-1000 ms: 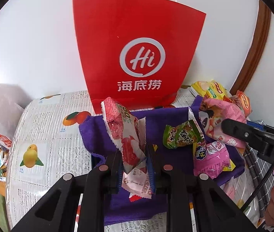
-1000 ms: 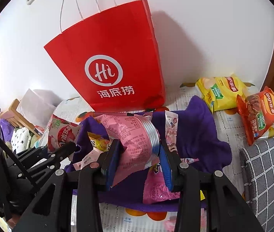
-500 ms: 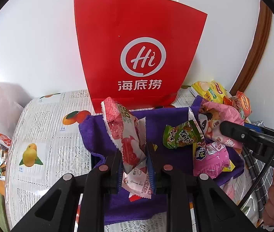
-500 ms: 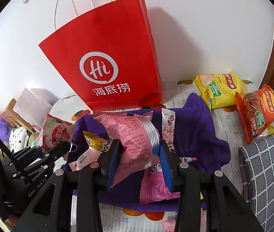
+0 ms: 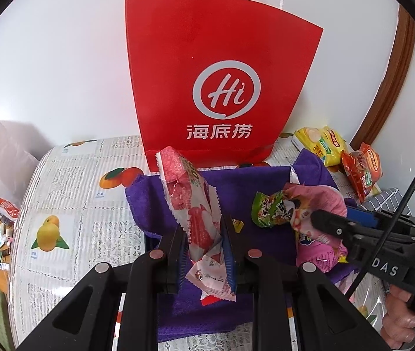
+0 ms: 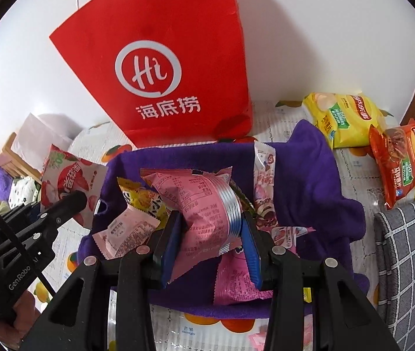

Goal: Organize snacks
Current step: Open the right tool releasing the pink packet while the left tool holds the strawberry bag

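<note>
Gripping: left tool (image 5: 204, 248) pinches red-white snack packet (image 5: 191, 204); right tool (image 6: 210, 234) clamps pink, seemingly ridged pouch (image 6: 201, 204)

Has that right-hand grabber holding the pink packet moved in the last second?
Yes. In the left wrist view the right gripper has come in from the right edge, further over the purple cloth, with the pink packet.

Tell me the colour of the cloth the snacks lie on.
Purple: the cloth is a plain deep purple, clearest in the right wrist view.

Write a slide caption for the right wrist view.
Right gripper clamps a pink snack packet above the purple cloth, red paper bag behind.
</note>
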{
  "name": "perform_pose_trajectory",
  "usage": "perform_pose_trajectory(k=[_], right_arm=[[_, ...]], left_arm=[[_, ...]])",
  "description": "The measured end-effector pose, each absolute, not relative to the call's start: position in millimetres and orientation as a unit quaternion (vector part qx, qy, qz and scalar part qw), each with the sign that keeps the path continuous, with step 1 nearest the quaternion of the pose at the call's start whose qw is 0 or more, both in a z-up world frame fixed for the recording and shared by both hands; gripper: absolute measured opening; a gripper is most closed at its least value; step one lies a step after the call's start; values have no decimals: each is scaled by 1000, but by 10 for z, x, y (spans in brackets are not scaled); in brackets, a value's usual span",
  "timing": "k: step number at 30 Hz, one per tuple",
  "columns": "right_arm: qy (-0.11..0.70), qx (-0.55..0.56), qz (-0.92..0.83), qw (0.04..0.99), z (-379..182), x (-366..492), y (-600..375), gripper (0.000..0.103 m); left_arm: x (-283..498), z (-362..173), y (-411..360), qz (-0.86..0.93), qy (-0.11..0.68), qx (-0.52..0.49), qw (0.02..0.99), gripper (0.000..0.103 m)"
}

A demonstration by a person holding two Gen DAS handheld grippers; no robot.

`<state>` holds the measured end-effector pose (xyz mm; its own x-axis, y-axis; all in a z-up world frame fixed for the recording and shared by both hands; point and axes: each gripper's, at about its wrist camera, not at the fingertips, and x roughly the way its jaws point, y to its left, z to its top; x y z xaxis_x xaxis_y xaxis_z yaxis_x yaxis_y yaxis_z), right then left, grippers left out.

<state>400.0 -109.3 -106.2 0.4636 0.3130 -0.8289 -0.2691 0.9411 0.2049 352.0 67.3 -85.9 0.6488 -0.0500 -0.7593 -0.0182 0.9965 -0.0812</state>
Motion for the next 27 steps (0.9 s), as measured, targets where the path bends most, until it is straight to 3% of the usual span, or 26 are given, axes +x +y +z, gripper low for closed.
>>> perform_pose_trajectory(k=[14,27], right_arm=[[498,2,185,847,-1095,3941,-984,40],[457,38,169,873,-723,3909,-1334,40]], left_arm=[[3519,-855,672,-8,420,-42,907,21],[3562,-979,451,-38,444,-32,895,21]])
